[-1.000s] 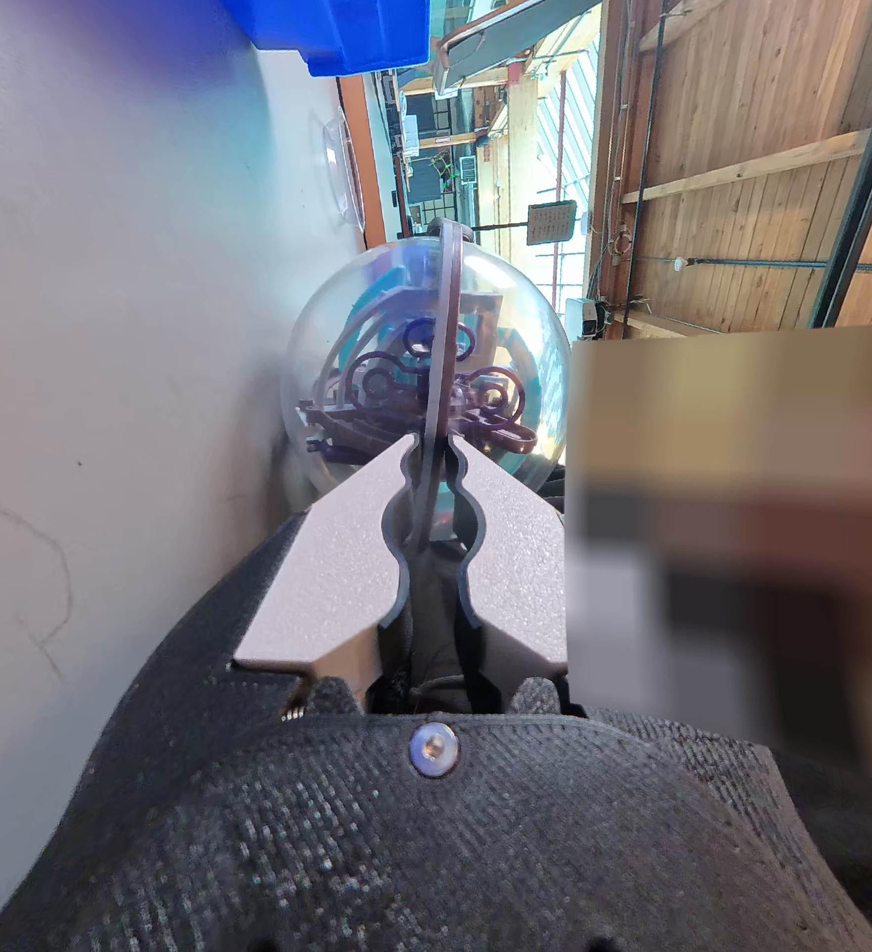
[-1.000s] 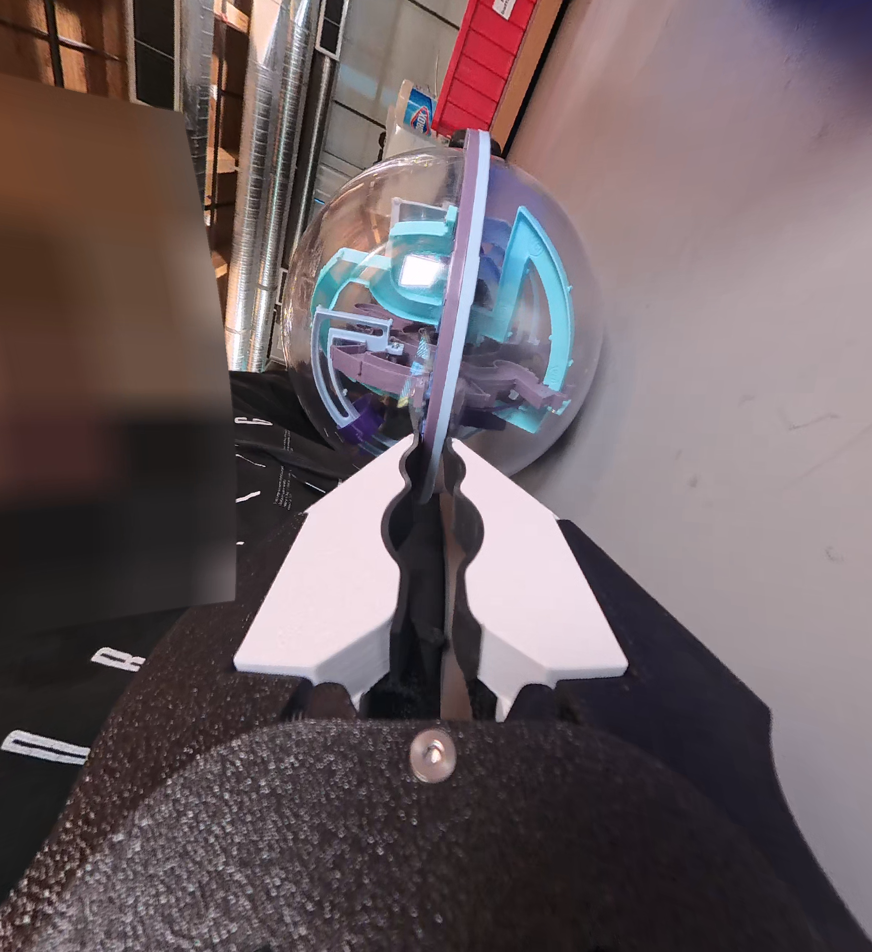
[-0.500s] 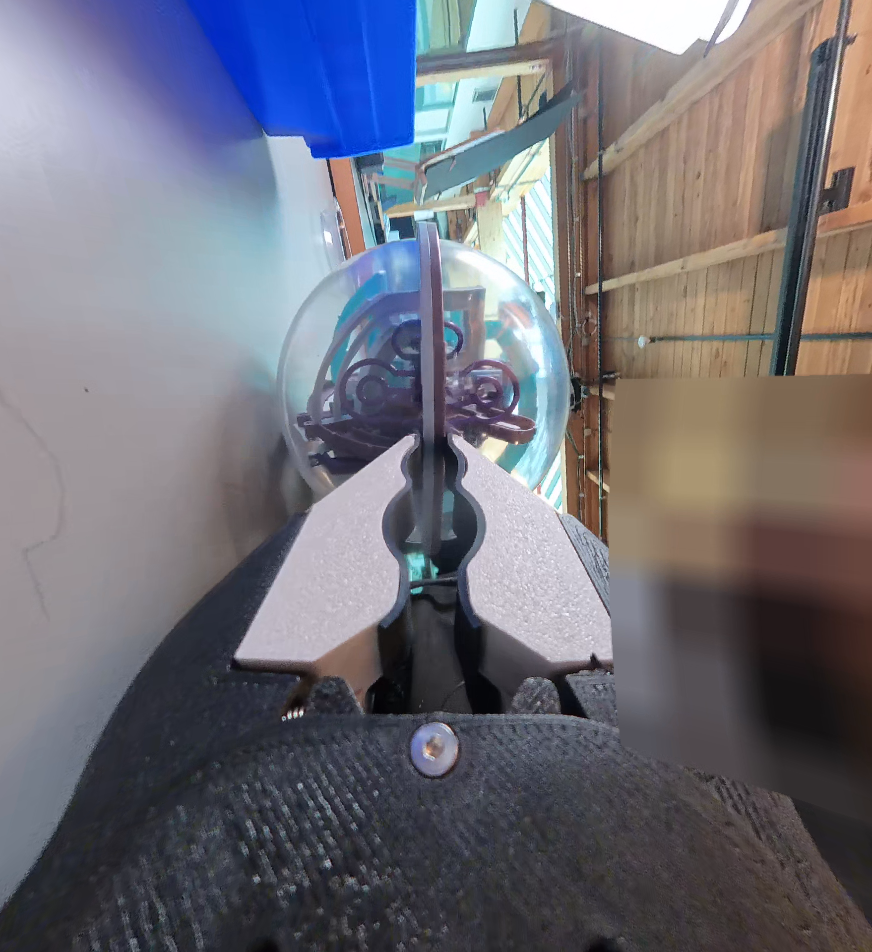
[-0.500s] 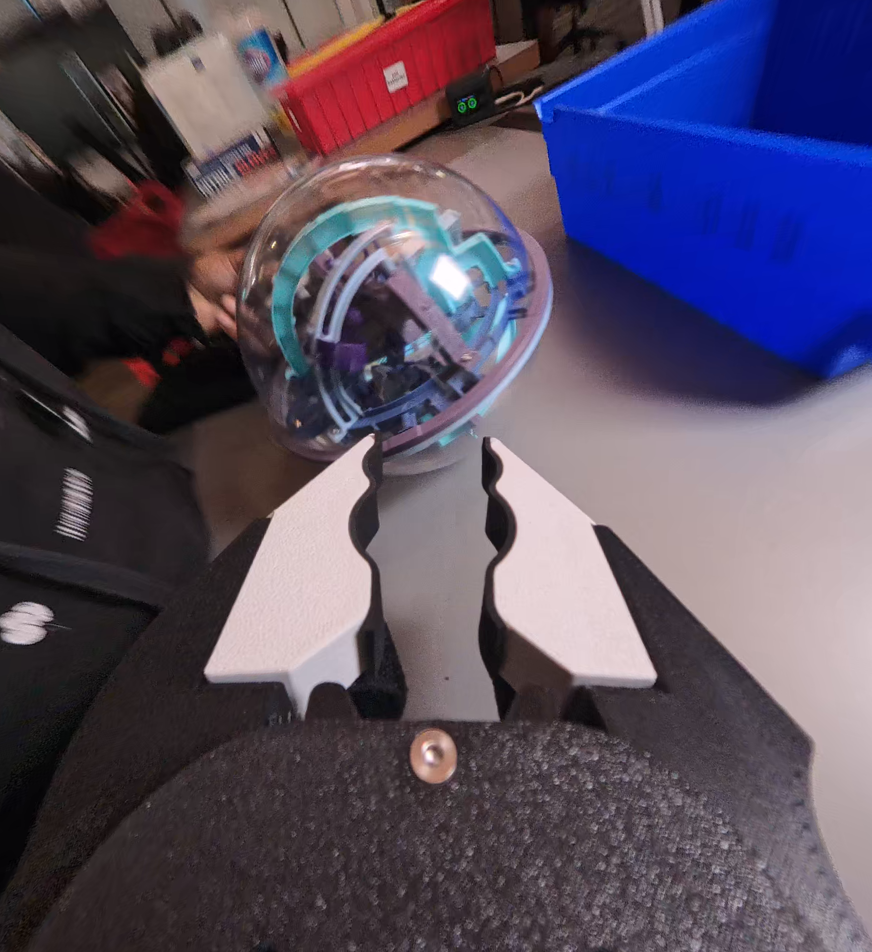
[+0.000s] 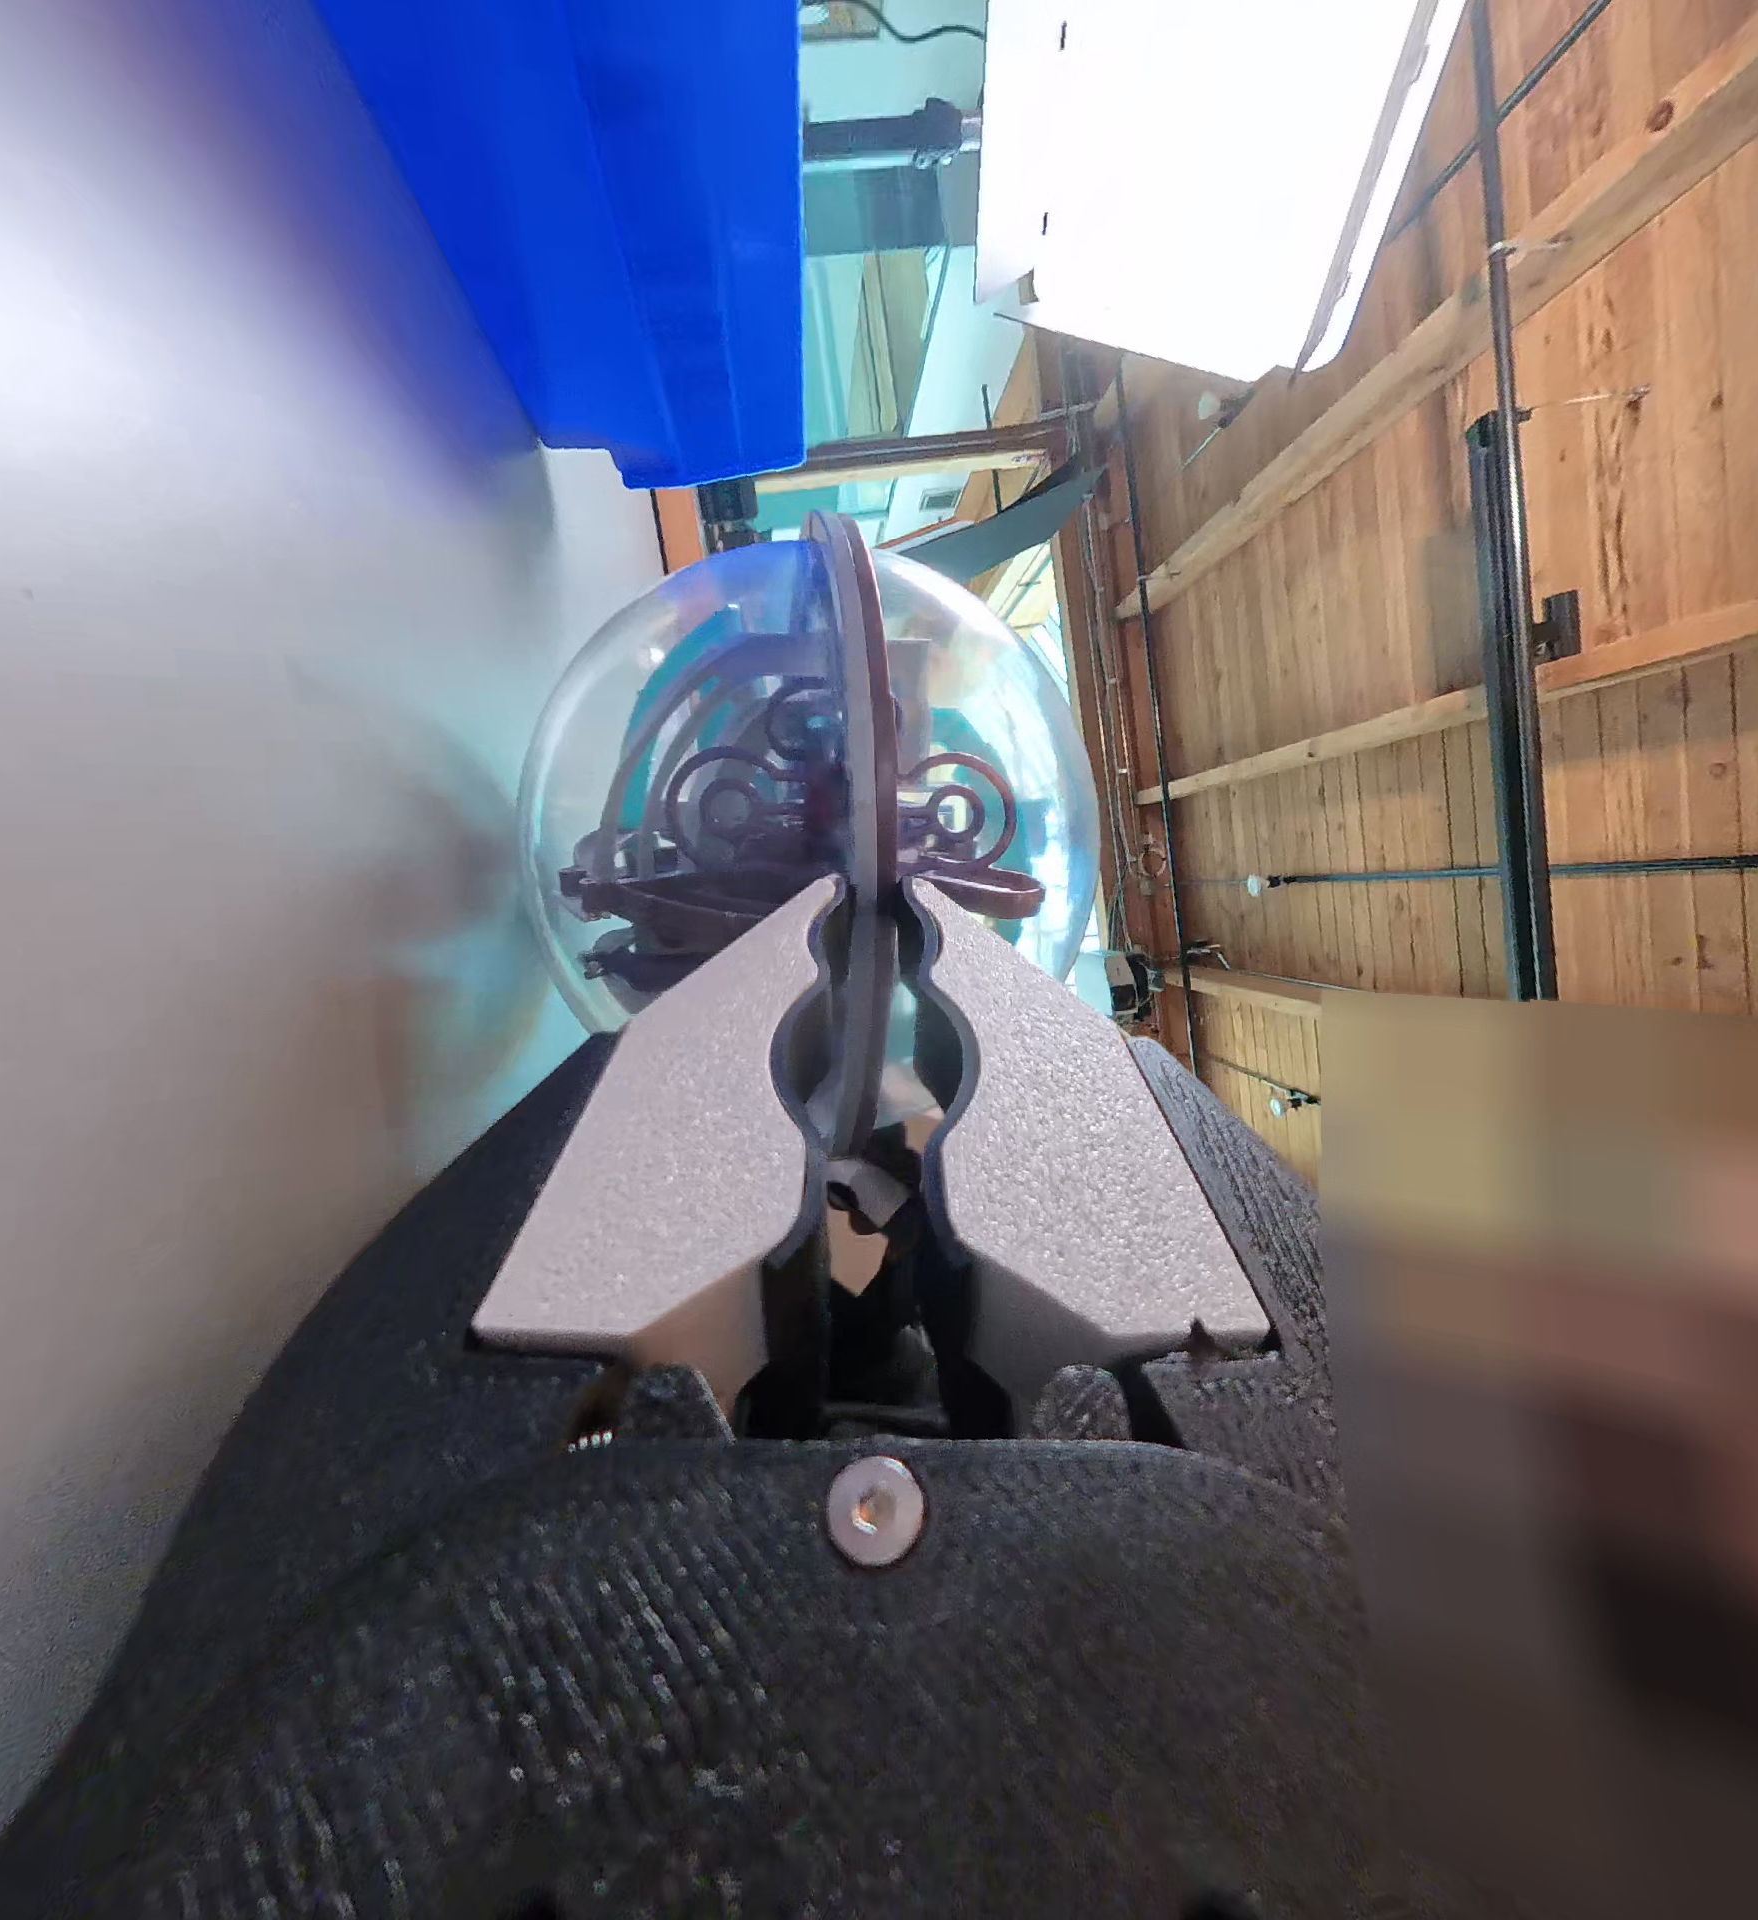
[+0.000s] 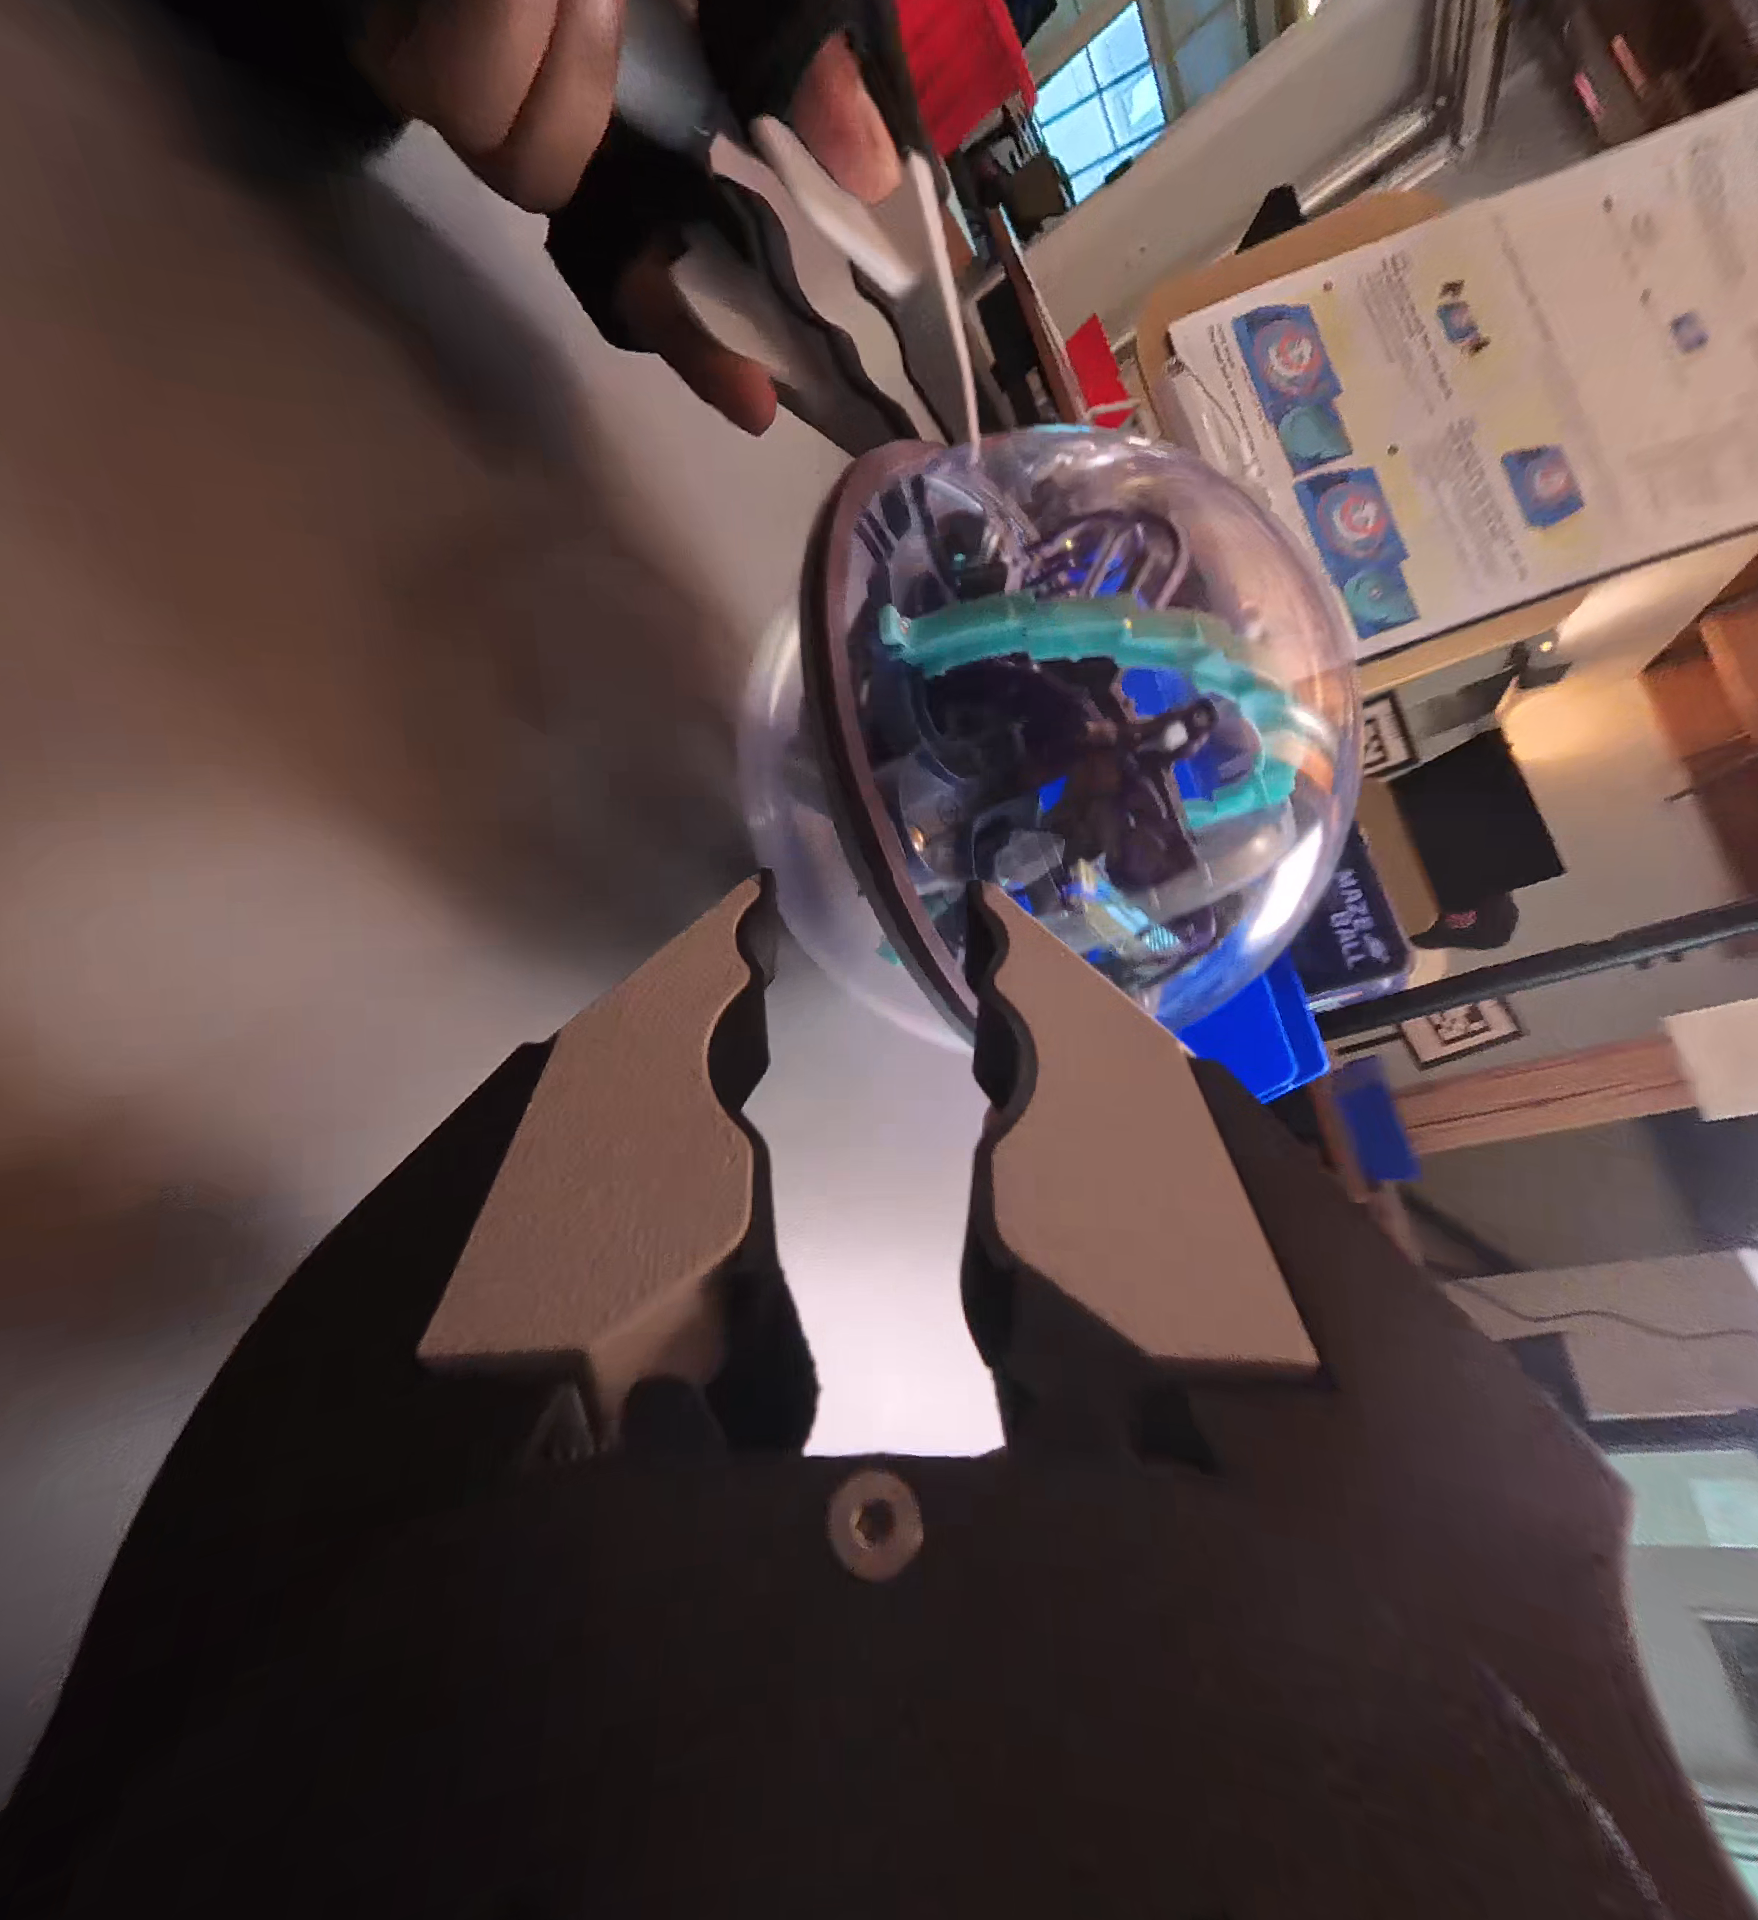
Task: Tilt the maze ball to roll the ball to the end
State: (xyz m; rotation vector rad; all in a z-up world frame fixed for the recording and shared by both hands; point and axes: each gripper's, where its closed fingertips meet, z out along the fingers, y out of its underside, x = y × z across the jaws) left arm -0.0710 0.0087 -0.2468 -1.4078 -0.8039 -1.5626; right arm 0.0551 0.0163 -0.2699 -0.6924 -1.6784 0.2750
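The grey tabletop (image 5: 179, 727) fills the left of the left wrist view, with the maze ball (image 5: 813, 800) at frame centre against it, its equator rim (image 5: 859, 727) standing vertical and running straight into the left tool (image 5: 870, 904), which pinches that rim. In the right wrist view the ball sits just above centre, rim slanting toward the lower right. There the right tool (image 6: 870, 899) is spread and holds nothing, its right-hand finger just beside the rim, so any tilt seems to rest on the left tool alone.
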